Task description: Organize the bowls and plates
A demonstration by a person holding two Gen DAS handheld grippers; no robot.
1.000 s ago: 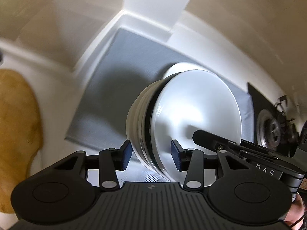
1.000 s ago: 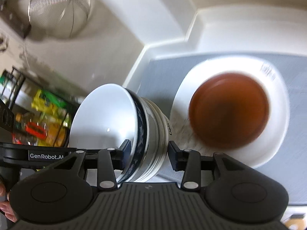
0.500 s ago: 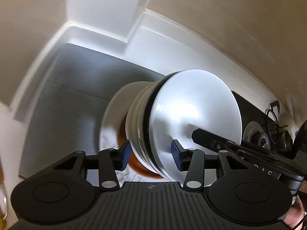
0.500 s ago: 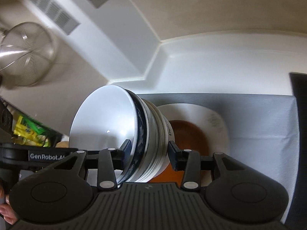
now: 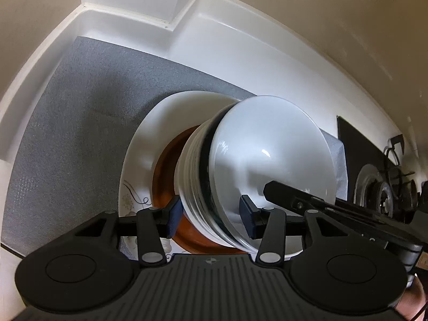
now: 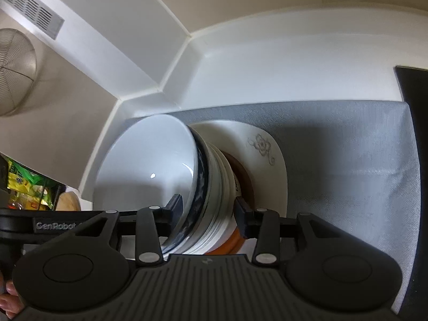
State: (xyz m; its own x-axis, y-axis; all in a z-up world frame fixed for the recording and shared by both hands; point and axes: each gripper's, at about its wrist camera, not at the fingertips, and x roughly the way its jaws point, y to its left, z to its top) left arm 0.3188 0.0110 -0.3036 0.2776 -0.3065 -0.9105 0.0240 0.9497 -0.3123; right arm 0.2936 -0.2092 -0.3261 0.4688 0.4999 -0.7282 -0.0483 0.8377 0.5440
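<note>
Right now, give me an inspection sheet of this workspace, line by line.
Surface: grey mat on a white counter.
Job's things: stack of bowls over a brown plate, which lies on a white flowered plate; contact cannot be told.
Clutter: metal strainer, packets.
Grippers: left gripper and right gripper each straddle the stack's rim; fingers look slightly apart from it.
Cables: nothing seen.
Surroundings: stove burner, wall vent.
</note>
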